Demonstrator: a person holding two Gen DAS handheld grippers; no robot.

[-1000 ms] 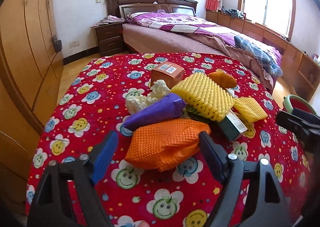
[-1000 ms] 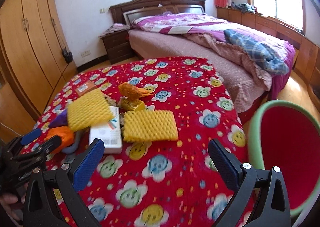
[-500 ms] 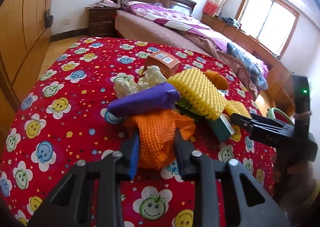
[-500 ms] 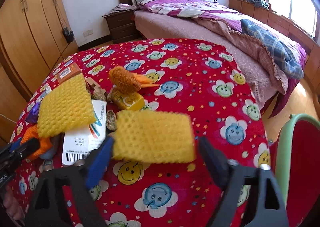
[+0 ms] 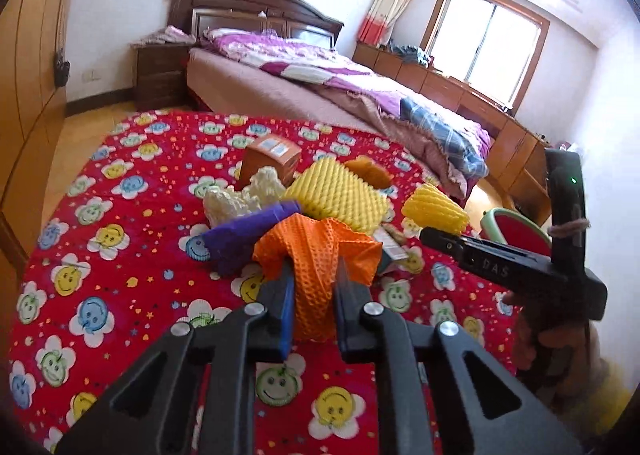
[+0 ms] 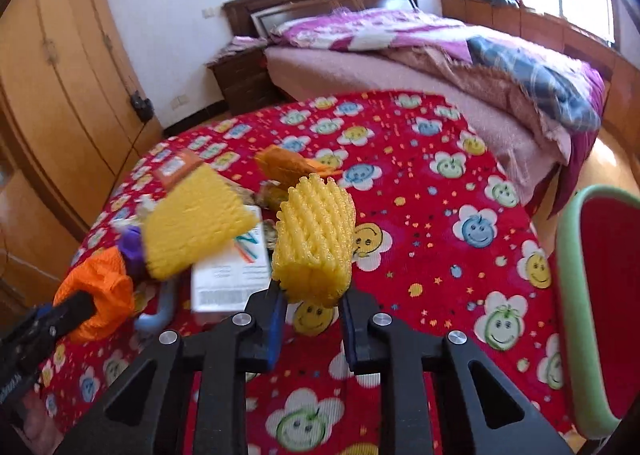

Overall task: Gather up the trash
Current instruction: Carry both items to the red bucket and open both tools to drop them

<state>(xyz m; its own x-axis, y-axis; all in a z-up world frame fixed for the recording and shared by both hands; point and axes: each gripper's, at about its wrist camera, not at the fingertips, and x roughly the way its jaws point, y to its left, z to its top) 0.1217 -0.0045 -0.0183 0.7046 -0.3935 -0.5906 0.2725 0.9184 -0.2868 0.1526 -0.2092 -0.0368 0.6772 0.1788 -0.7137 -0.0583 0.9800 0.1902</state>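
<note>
My left gripper is shut on an orange foam net, bunched up between its pads just above the red flowered tablecloth. The jaws of my right gripper are closing, and their pads squeeze a small yellow foam net that stands up off the cloth. More trash lies in a pile: a purple wrapper, a larger yellow foam net, crumpled white paper, a brown box and a white carton. The right wrist view also shows the orange net at lower left.
A red bin with a green rim stands off the table's right edge. A bed fills the room behind the table, with a nightstand beside it. Wooden wardrobes line the left wall.
Both grippers went from wide open to closed. The left one now pinches the orange net and has raised it; the right one has squeezed the small yellow net and tilted it up.
</note>
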